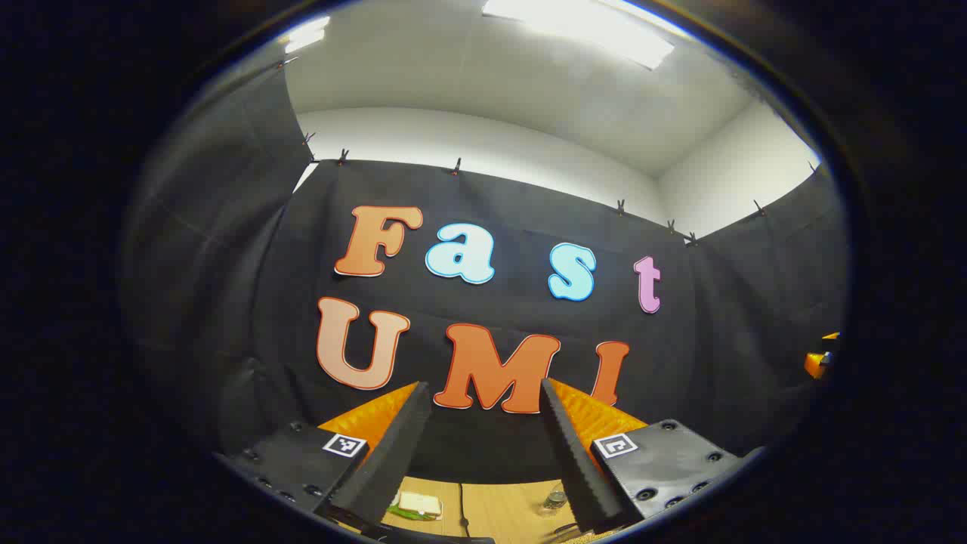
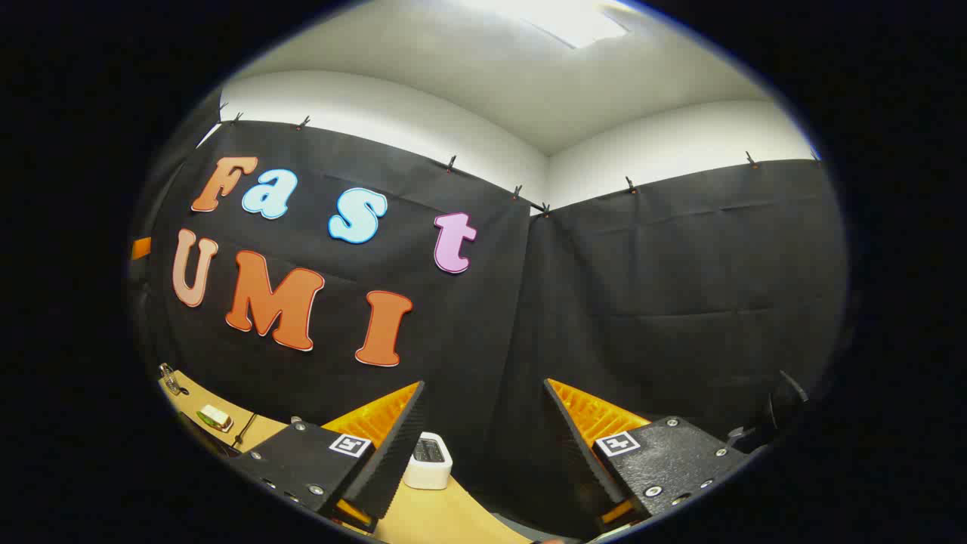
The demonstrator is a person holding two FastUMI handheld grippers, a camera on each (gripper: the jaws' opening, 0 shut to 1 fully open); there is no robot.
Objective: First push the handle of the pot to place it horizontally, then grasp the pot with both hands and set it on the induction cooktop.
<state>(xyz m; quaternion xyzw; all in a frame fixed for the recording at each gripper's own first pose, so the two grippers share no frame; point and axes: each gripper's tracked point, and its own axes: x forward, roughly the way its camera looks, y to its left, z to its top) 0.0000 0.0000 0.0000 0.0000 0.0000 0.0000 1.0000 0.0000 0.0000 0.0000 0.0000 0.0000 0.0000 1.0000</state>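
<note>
A: Starting with the left gripper view: the left gripper [image 1: 483, 453] is tilted up toward the booth wall [image 1: 491, 227] and ceiling [image 1: 529, 75], its two fingers [image 1: 385, 453] spread well apart with nothing between them.

B: And below the fingers?

A: A strip of the wooden desk [image 1: 498, 510]. Between the fingers, near the desk's far edge by the wall, lie a small pale block on something green [image 1: 418, 505], a thin dark cable [image 1: 462, 508] and a small jar-like thing [image 1: 554, 499] (too small to name properly). At the right edge of the view there is an orange part [image 1: 820, 364]; I cannot tell what it belongs to.

B: The right gripper view?

A: The right gripper [image 2: 483, 453] is pitched up the same way, facing the corner where two cloth panels meet. Its fingers [image 2: 389, 453] also stand wide apart, holding nothing.

B: Anything on the desk there?

A: A white boxy device [image 2: 428, 461] stands on the desk [image 2: 446, 517] beside the left finger, close to the wall. Farther left along the desk's far edge are a pale block [image 2: 215, 416] and a metal clip-like piece [image 2: 170, 378].

B: The pot?

A: I cannot tell where it is from these two views.
</note>
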